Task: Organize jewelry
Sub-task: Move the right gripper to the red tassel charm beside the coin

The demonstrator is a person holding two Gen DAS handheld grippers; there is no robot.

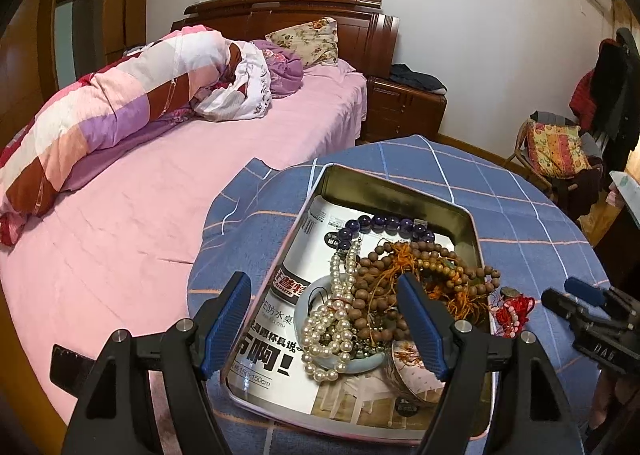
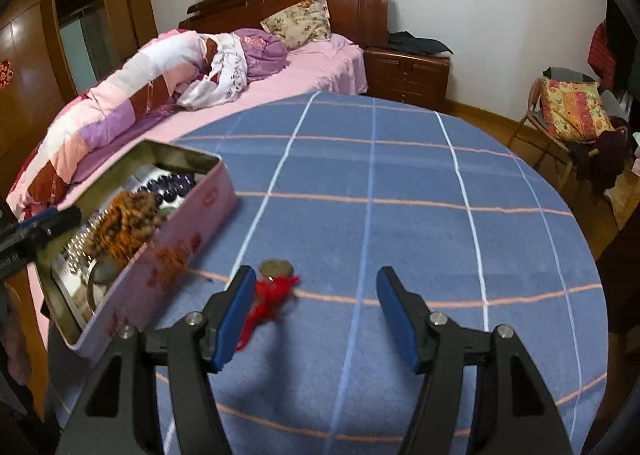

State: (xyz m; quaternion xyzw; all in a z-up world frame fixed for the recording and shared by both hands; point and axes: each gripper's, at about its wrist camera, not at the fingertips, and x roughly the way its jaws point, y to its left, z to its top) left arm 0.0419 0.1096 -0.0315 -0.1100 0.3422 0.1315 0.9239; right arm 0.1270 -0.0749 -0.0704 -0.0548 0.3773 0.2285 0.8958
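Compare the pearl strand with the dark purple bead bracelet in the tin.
The pearl strand has small cream-white beads; the purple bracelet has far larger, dark glossy ones. The pearls lie heaped, draped over a pale bangle near the left gripper; the bracelet lies flat in an arc toward the far wall of the tin. Both are round-bead strings inside the tin, untouched.

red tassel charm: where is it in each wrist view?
Left wrist: red tassel charm at right, on the blue cloth just outside the tin's right wall, beside the right gripper.
Right wrist: low centre-left, by the left fingertip.
Shared landmark: jewelry tin.
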